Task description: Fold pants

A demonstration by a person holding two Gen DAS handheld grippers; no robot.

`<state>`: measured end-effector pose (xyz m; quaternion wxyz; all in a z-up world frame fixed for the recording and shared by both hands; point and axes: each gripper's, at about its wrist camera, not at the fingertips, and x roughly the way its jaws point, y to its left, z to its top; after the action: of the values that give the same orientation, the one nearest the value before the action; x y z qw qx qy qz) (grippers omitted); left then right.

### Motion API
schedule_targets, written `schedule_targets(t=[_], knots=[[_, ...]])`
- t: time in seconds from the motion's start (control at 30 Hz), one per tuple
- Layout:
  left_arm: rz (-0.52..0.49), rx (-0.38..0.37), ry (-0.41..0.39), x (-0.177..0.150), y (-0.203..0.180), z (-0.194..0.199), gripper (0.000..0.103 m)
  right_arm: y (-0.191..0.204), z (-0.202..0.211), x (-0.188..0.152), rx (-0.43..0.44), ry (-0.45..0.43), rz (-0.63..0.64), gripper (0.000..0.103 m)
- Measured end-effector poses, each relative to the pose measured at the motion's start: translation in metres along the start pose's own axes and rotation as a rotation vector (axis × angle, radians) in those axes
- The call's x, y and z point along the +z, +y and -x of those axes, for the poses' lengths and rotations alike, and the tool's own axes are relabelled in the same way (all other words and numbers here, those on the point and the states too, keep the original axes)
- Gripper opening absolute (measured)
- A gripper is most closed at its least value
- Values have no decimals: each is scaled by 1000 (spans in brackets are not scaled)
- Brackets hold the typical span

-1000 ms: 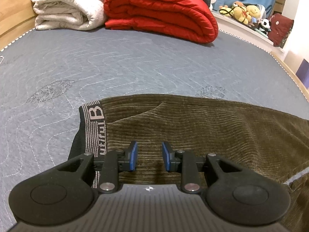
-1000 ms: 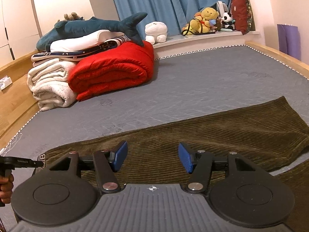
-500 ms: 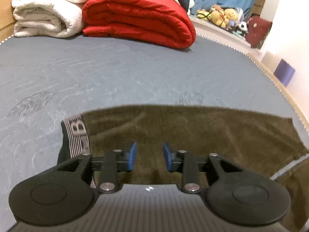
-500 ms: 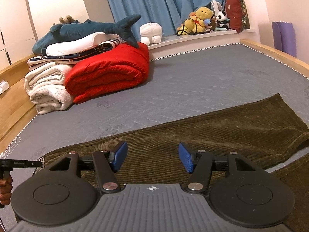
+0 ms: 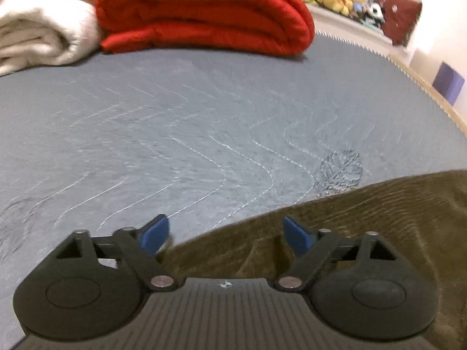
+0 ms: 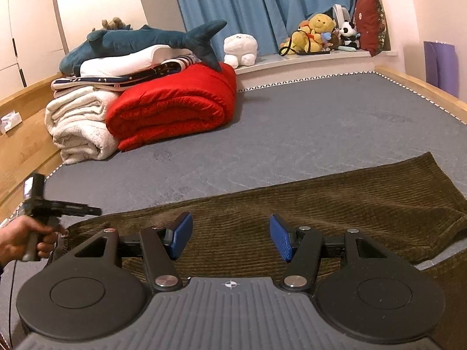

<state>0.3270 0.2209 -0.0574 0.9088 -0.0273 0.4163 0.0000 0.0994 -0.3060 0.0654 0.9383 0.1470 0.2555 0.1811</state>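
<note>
Olive corduroy pants (image 6: 335, 204) lie flat across the grey mattress (image 6: 321, 128), stretching from lower left to the right. My right gripper (image 6: 230, 236) hovers over their middle, open, with nothing between its blue pads. My left gripper (image 5: 226, 233) sits over the far edge of the pants (image 5: 364, 213) near the waist end; its jaws are opening wide and press on nothing. The left pad (image 5: 154, 233) is over bare mattress and the right pad (image 5: 297, 237) over corduroy. In the right wrist view the left gripper (image 6: 93, 211) shows at the far left, held by a hand (image 6: 26, 239).
A folded red quilt (image 6: 172, 110) and a rolled white blanket (image 6: 78, 125) are stacked at the back left, with a plush shark (image 6: 140, 39) on top. Stuffed toys (image 6: 318, 32) line the windowsill. A wooden bed frame (image 6: 423, 87) borders the mattress.
My left gripper has swept forward to the far edge of the pants, the waistband has left its view, and its jaws have spread much wider. The right gripper has stayed put.
</note>
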Motion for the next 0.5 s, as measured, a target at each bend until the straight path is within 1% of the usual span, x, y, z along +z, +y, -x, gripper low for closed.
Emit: schedule_targets(t=[0.07,0.17,0.2,0.23,0.27,0.3,0.33,0.37,0.4,0.43,0.5], knots=[[-46,-37,39,6,0,-17,95,0,-5,0,-3,12,4,61],[-120,-107,133,9,-5,-38,95,0,-10,-1,1,26,15,61],[-171,-107,130,8,-8,-40,95,1,-10,-1,-1,27,23,61],[-221,-106,122,7,-12,-41,90,2,-10,-1,-3,27,33,61],[-232,-119,121,7,-13,-40,85,2,-10,-1,-4,27,42,61],[-232,-142,111,8,-14,-36,58,3,-11,-1,-5,26,48,61],[-235,-181,96,7,-16,-30,25,3,-11,-1,-9,27,51,61],[-252,-186,77,4,-21,-23,23,2,-11,0,-12,29,48,61],[-297,-167,54,0,-29,-15,13,2,-11,0,-11,31,44,61],[-324,-170,51,-5,-35,-9,3,2,-11,1,-10,31,41,61],[-363,-158,28,-17,-47,8,3,4,-10,2,-16,26,44,61]])
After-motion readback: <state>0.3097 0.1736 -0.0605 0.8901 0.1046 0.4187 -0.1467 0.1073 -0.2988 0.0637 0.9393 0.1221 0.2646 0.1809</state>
